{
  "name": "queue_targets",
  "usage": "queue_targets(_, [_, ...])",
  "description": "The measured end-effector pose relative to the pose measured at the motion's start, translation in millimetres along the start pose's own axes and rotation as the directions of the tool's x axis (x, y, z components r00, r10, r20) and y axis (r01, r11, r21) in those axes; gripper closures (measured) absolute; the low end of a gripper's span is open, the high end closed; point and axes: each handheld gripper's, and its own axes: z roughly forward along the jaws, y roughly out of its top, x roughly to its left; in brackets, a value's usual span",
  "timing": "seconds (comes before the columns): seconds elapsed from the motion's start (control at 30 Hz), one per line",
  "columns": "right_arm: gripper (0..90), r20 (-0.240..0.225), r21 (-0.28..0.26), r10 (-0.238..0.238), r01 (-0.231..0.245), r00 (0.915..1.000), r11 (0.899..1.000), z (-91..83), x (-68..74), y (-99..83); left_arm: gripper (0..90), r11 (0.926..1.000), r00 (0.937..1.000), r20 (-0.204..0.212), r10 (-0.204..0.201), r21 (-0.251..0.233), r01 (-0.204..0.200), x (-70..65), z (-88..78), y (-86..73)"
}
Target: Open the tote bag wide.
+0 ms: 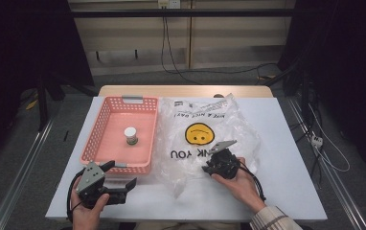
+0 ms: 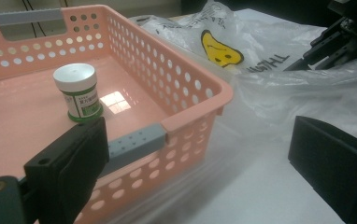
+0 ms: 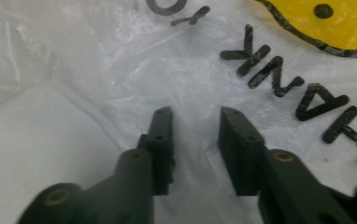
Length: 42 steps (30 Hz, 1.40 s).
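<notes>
A pink perforated basket [image 1: 95, 134] sits left of centre on the white table, and a small white-capped bottle [image 1: 131, 135] with a green label stands upright in it. A clear plastic bag [image 1: 195, 115] printed with a yellow smiley lies crumpled to its right. My left gripper [image 1: 121, 173] is open wide at the basket's near right corner with nothing between its jaws; from it I look over the basket rim [image 2: 190, 79] at the bottle [image 2: 77, 93]. My right gripper [image 1: 210, 166] rests on the bag below the lettering. Its jaws [image 3: 196, 114] stand narrowly apart astride a raised fold of film.
The table's front edge runs just below both hands. Bare white tabletop [image 1: 286, 158] lies right of the bag. Beyond the table's far edge are the floor, cables and dark frame posts.
</notes>
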Motion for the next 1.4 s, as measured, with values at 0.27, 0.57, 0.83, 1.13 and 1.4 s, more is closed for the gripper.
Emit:
queue_targets(0.27, [90.0, 0.003, -0.026, 0.037, -0.037, 0.9993, 0.999, -0.9, -3.9, -0.8, 4.8, 1.0, 1.0, -0.002, -0.002, -0.004, 0.002, 0.7, -0.8, -0.1])
queue_targets(0.57, [90.0, -0.012, -0.128, 0.044, -0.045, 0.999, 0.991, -18.4, -5.2, 2.5, 4.9, 1.0, 1.0, -0.008, -0.001, -0.006, 0.0, 0.7, -1.2, 0.0])
queue_targets(0.83, [90.0, -0.027, -0.208, 0.044, -0.049, 0.9987, 0.977, -32.7, -6.4, 8.2, 4.9, 1.0, 0.9999, -0.01, 0.0, -0.009, 0.0, 0.7, -1.4, 0.1])
queue_targets(1.13, [90.0, -0.02, -0.316, 0.042, -0.046, 0.9989, 0.948, -51.0, -9.2, 19.7, 4.8, 0.9999, 0.9999, -0.014, -0.003, -0.017, 0.003, 0.9, -2.5, 0.1])
queue_targets(1.4, [90.0, -0.019, -0.372, 0.041, -0.045, 0.999, 0.927, -63.2, -15.7, 31.2, 4.9, 0.9999, 0.9999, -0.017, -0.004, -0.016, 0.004, 1.4, -2.8, 0.1])
